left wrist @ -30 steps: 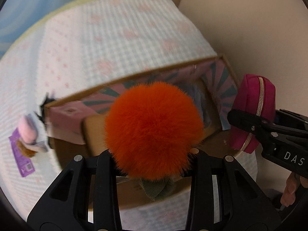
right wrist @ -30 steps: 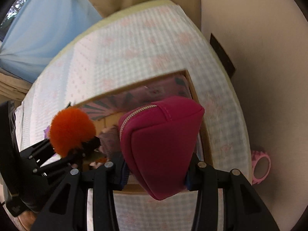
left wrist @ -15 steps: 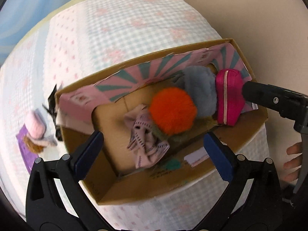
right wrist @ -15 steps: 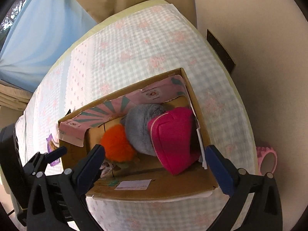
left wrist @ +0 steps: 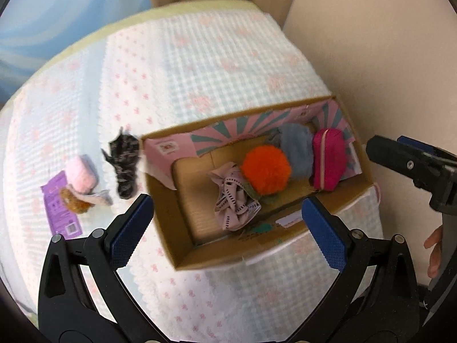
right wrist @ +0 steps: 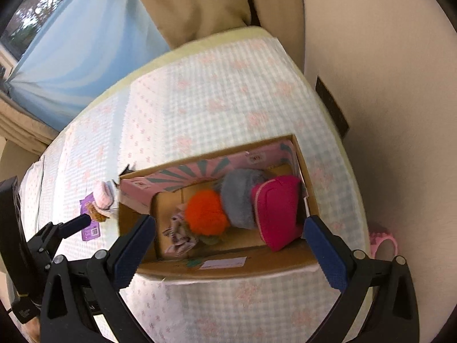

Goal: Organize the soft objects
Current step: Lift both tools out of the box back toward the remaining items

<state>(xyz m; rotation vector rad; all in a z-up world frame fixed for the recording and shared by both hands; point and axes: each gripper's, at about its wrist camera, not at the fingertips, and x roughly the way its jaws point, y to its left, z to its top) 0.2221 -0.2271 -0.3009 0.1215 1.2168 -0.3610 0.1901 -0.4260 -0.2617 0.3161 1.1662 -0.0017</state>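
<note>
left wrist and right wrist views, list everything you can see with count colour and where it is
cardboard box: 1, brown with pink and teal flaps, on the bed near the wall
orange pompom: 1, orange, in the box
grey pompom: 1, blue-grey, in the box between orange pompom and pouch
zip pouch: 1, magenta, at the box's right end
patterned cloth: 1, pale pink with dark marks, in the box
dark fluffy item: 1, black-grey, on the bed left of the box
pink soft item: 1, pale pink, further left
purple card: 1, under it
bedspread: 1, white-pink check
left tongs: open, empty
right tongs: open, empty
</note>
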